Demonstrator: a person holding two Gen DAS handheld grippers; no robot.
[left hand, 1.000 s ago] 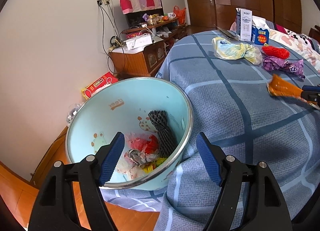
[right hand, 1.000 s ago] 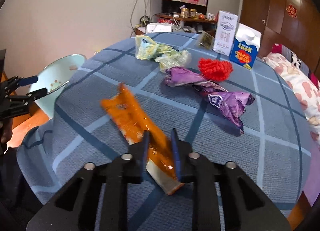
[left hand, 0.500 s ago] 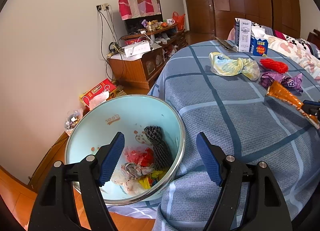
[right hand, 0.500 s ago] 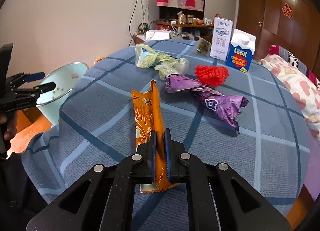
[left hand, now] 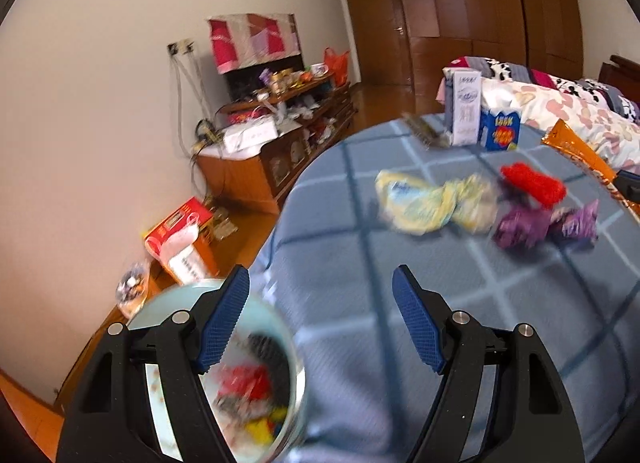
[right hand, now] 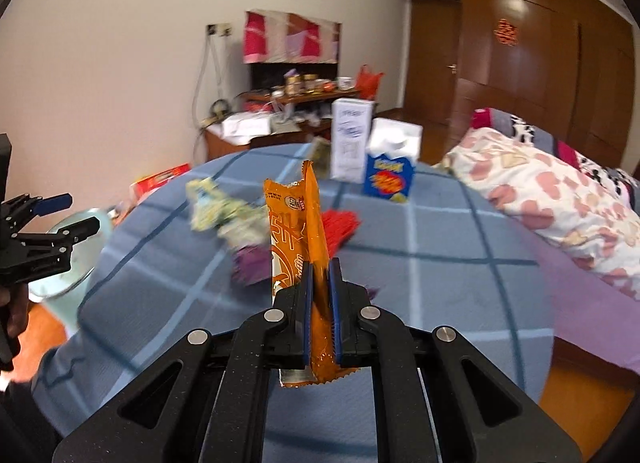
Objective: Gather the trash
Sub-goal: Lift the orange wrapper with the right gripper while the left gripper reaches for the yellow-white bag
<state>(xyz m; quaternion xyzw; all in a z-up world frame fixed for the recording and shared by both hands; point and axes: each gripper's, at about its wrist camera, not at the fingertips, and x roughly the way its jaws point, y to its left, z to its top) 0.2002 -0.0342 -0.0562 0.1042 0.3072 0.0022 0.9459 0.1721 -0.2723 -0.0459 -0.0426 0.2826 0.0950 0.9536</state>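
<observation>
Orange wrapper [right hand: 298, 239] pinched upright in right gripper [right hand: 320, 283], lifted clear of blue bedspread [right hand: 440, 263], presumably for carrying to pale bin [left hand: 276, 327]. Left gripper [left hand: 320, 315] spread wide, nothing held, kept beside bin rim.

left gripper [left hand: 320, 327]: matte black frame, triangular cut-outs, round silver screw heads at the pivots | fingers [left hand: 224, 321]: blue pads with a fine ribbed grid | right gripper [right hand: 320, 275]: same black frame, speckled with pale dust, four silver screws | jaws: lined in thin blue strips
</observation>
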